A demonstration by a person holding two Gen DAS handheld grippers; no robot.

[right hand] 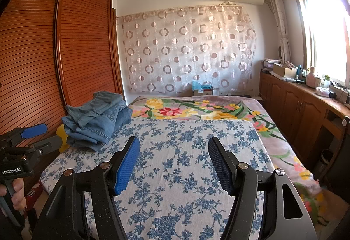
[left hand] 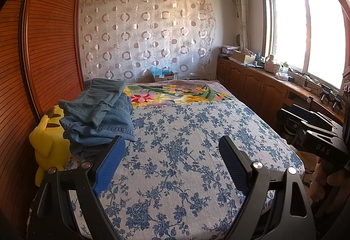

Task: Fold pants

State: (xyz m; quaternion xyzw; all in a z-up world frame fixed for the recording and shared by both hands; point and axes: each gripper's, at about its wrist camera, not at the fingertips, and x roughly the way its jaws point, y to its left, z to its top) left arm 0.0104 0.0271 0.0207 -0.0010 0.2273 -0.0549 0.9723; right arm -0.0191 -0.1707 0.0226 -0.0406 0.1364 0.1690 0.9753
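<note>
A stack of blue denim pants [left hand: 98, 115] lies on the left side of the bed, on the blue-flowered sheet [left hand: 186, 152]. My left gripper [left hand: 171, 150] hovers over the sheet's near part, open and empty, its left pad just in front of the stack. In the right wrist view the same pants [right hand: 96, 119] sit left and beyond my right gripper [right hand: 174, 150], which is open with nothing between its blue pads. The left gripper [right hand: 32, 135] also shows at the left edge there, held by a hand [right hand: 16, 194].
A yellow plush toy [left hand: 47, 141] leans between the bed and the slatted wooden wardrobe [left hand: 43, 43]. A bright flowered blanket [left hand: 175, 95] covers the far bed. Wooden cabinets [left hand: 251, 84] with clutter run under the window on the right.
</note>
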